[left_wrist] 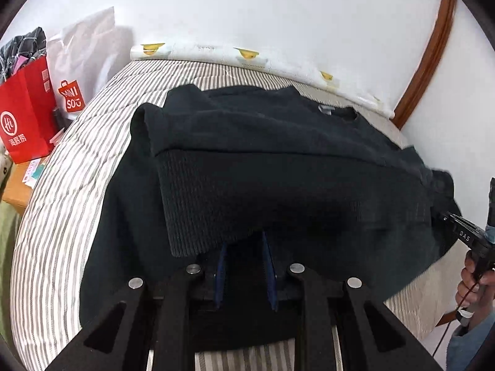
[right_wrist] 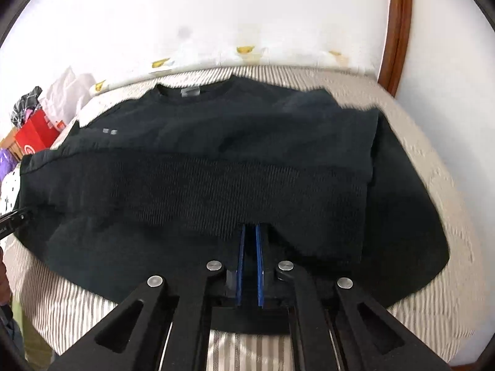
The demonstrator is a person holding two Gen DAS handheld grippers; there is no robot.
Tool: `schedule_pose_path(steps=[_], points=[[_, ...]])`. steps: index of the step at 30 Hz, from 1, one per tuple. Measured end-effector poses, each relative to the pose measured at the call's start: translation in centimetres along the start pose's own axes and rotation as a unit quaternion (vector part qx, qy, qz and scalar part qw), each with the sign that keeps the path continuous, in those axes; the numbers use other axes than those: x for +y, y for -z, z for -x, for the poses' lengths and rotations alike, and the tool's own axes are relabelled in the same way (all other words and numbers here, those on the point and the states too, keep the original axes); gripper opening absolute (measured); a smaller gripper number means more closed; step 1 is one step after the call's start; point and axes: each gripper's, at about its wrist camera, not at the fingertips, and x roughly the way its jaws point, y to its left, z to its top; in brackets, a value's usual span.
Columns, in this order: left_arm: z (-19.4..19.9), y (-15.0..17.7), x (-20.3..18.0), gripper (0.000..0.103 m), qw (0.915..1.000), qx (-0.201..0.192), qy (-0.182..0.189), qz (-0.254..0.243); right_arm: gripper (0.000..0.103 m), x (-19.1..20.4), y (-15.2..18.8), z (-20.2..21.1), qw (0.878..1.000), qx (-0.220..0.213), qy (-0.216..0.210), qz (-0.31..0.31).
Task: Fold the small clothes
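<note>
So there's a black sweater (left_wrist: 278, 142) spread over a striped bed (left_wrist: 62, 185), collar and grey label (right_wrist: 190, 92) up at 12 o'clock by the white wall (left_wrist: 278, 9). The ribbed hem (right_wrist: 216, 191) is lifted and folded up over the body of the sweater, with both tongs on it.

Left tongs (left_wrist: 246, 241): blue fingers (left_wrist: 222, 266) set narrow, tips tucked under the hem edge at about 6 o'clock in the left view. Looks like they're pinching the hem, though the tips themselves are hidden by the knit.

Right tongs (right_wrist: 250, 232): fingers (right_wrist: 240, 266) nearly together, tips hidden under the hem too, also around 6 o'clock in the right view. Clamped on the hem.

In the left view the right tongs' body peeks in at 3 o'clock, with a hand (left_wrist: 476, 278) gripping its handle by the sweater's far edge. In the right view a bit of the left tongs pokes in at 9 o'clock.

Off the bed at 9–10 o'clock: a red bag (left_wrist: 24, 114) and a white bag (left_wrist: 83, 49), beside the bed's edge. Brown door frame (left_wrist: 427, 58) at 2 o'clock.
</note>
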Motion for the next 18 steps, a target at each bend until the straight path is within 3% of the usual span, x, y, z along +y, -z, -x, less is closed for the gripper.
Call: schedule_pose_path(steps=[10, 13, 16, 18], points=[[-1.8, -4.7, -0.1, 0.020, 0.9998, -0.018, -0.007, 0.005, 0.005, -0.8, -6.8, -2.0, 1.000, -0.027, 0.002, -0.004], [-2.2, -5.2, -0.3, 0.020, 0.9998, -0.019, -0.005, 0.005, 0.018, -1.6, -6.8, -0.5, 0.999, -0.035, 0.008, -0.008], [-2.4, -5.2, -0.3, 0.020, 0.9998, -0.020, -0.003, 0.006, 0.048, -3.6, -4.8, 1.3, 0.999, -0.030, 0.011, -0.025], [-2.4, -5.1, -0.3, 0.020, 0.9998, -0.021, -0.001, 0.007, 0.053, -4.6, -3.3, 1.9, 0.999, -0.023, 0.001, -0.034]])
